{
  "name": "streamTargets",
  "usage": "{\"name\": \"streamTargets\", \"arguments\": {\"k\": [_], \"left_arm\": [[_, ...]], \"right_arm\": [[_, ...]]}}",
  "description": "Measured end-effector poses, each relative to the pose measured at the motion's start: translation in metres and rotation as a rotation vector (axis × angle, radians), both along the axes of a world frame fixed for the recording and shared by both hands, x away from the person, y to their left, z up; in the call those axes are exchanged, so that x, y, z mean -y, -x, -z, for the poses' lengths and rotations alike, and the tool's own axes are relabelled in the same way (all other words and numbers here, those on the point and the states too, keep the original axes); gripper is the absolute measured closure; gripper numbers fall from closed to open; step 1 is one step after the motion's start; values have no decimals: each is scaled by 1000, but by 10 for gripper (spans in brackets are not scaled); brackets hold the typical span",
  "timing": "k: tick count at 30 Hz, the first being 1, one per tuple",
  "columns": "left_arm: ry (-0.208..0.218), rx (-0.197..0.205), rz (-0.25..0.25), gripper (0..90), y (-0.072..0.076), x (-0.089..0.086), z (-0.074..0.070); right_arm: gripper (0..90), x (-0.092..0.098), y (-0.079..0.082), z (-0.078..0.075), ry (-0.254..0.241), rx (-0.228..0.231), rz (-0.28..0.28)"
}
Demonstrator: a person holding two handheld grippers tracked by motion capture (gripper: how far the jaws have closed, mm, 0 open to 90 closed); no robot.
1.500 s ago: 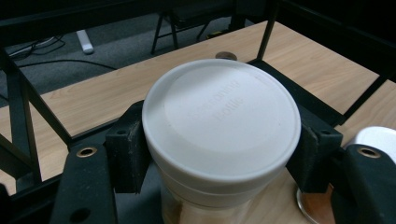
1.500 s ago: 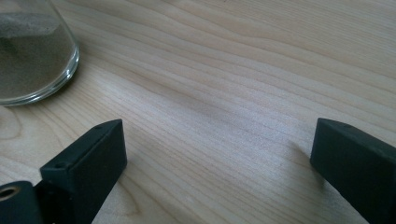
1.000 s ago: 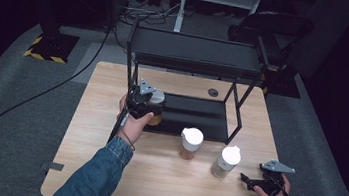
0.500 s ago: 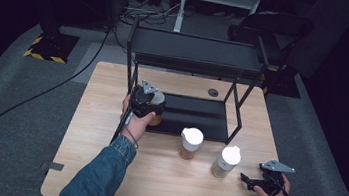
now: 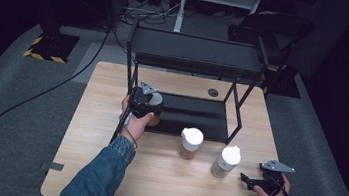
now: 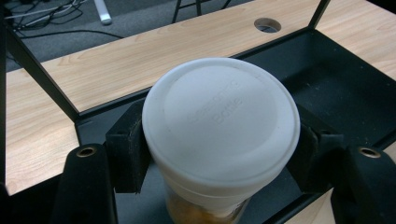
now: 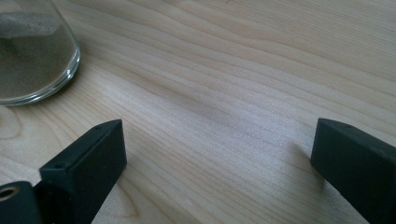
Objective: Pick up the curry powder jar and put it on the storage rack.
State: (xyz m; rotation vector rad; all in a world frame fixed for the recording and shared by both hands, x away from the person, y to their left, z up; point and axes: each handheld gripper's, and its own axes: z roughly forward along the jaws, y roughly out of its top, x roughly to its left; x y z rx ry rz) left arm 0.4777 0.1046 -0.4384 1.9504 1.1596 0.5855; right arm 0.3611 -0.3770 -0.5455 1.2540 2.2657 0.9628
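1. Jar [image 6: 219, 135] with a white lid is pinched upright between the left gripper [image 5: 144, 102] jaws, over the black rack's [image 5: 195, 115] lower shelf, its left front corner.
2. Right gripper [image 5: 265, 180] jaws are spread, resting on the surface [image 7: 243, 93].

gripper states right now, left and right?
Left gripper: shut on the white-lidded jar.
Right gripper: open, empty, above the table.

Two jars [image 5: 191, 143] stand before the rack [image 5: 195, 55]; its lower shelf [image 5: 196, 113] seems free.
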Motion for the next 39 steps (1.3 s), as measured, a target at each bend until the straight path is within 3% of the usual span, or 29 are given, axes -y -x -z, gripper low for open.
{"name": "streamTargets", "arguments": {"k": [6,9,18,39], "left_arm": [[-16,10,10,318,0,1,0],[-10,27,23,230,1,1,-3],[12,69,31,195,10,-3,-18],[11,116,43,192,56,-32,-46]], "right_arm": [[33,0,0,0,0,0,0],[33,0,0,0,0,0,0],[32,0,0,0,0,0,0],[26,-1,-1,0,3,-4,2]]}}
